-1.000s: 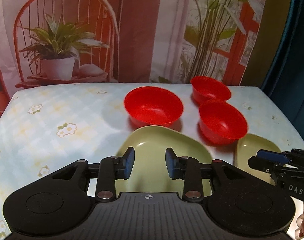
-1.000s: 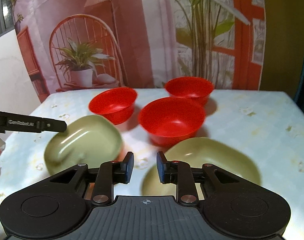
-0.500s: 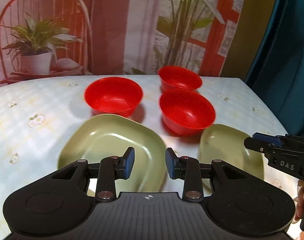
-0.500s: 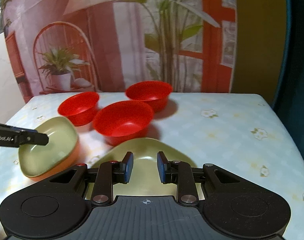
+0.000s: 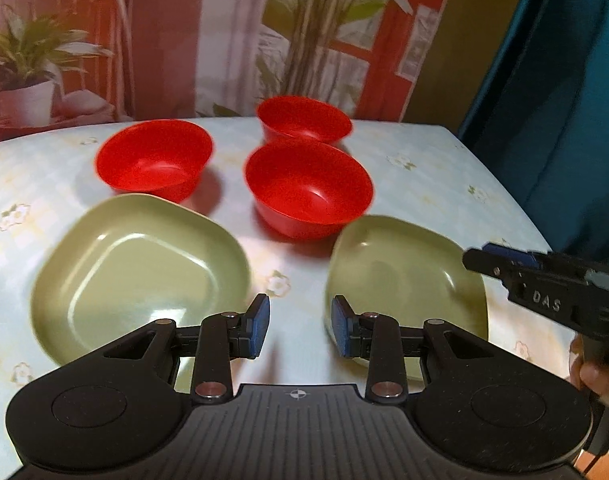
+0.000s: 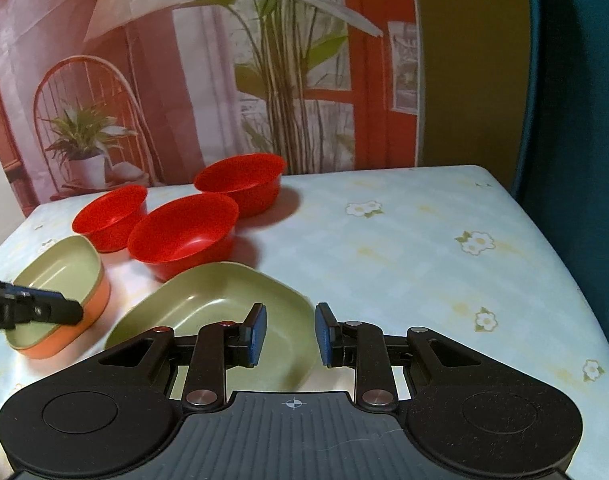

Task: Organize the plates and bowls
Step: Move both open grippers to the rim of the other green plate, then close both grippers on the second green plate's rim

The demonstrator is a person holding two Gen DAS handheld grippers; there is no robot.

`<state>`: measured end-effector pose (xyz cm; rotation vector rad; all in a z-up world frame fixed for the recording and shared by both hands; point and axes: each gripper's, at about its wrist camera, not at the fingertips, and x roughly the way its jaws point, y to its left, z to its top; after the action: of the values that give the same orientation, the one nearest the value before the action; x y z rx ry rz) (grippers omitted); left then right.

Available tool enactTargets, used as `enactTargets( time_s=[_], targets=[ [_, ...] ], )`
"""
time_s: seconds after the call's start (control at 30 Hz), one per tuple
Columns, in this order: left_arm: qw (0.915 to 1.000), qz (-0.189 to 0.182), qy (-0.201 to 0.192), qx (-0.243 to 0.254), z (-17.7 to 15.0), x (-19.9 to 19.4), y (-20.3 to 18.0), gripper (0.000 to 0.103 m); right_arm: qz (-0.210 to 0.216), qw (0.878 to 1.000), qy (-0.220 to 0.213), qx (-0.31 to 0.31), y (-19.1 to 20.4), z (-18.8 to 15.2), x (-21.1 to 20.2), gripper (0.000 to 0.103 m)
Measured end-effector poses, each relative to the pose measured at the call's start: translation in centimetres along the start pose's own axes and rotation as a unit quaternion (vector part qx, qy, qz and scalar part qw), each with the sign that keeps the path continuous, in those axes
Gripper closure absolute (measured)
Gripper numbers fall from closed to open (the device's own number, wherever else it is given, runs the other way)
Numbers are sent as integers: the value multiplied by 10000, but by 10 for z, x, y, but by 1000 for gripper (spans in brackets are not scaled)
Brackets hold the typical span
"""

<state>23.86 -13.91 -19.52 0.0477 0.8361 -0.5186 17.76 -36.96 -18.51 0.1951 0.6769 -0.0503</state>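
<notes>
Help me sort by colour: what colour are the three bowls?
Red, all three bowls; clearest in the left wrist view.

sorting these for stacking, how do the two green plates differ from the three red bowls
The green plates are wide, shallow and rounded-square; the red bowls are round, deeper and narrower. The plates lie nearer both cameras, the bowls behind them. All five sit upright, empty and unstacked on the tablecloth.

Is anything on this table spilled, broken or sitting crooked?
Nothing stands out. Three red bowls sit upright and empty, and two green plates lie flat on the flowered tablecloth, all whole. No spill shows. They are just spread out, not yet stacked, and both tools hold nothing.
</notes>
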Motion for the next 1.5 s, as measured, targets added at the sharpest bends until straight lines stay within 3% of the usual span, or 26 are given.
enactTargets(
  time_s=[0.17, 0.37, 0.5, 0.63, 1.5],
  targets=[
    [9998, -117, 110, 93, -4, 15, -11, 68, -49, 9999, 4, 107, -11, -1, 7, 78],
    [9993, -288, 183, -179, -10, 27, -10, 69, 0, 9996, -1, 278, -17, -4, 16, 79],
    [9985, -364, 236, -338, -13, 31, -10, 82, 43, 9993, -13, 380, -19, -6, 21, 81],
    [9984, -325, 186, -412, -17, 32, -11, 86, 82, 9990, 7, 449, -19, -9, 25, 92],
    [9991, -211, 80, -361, -26, 21, -11, 87, 41, 9974, 150, 699, -14, -28, 13, 96]
  ],
)
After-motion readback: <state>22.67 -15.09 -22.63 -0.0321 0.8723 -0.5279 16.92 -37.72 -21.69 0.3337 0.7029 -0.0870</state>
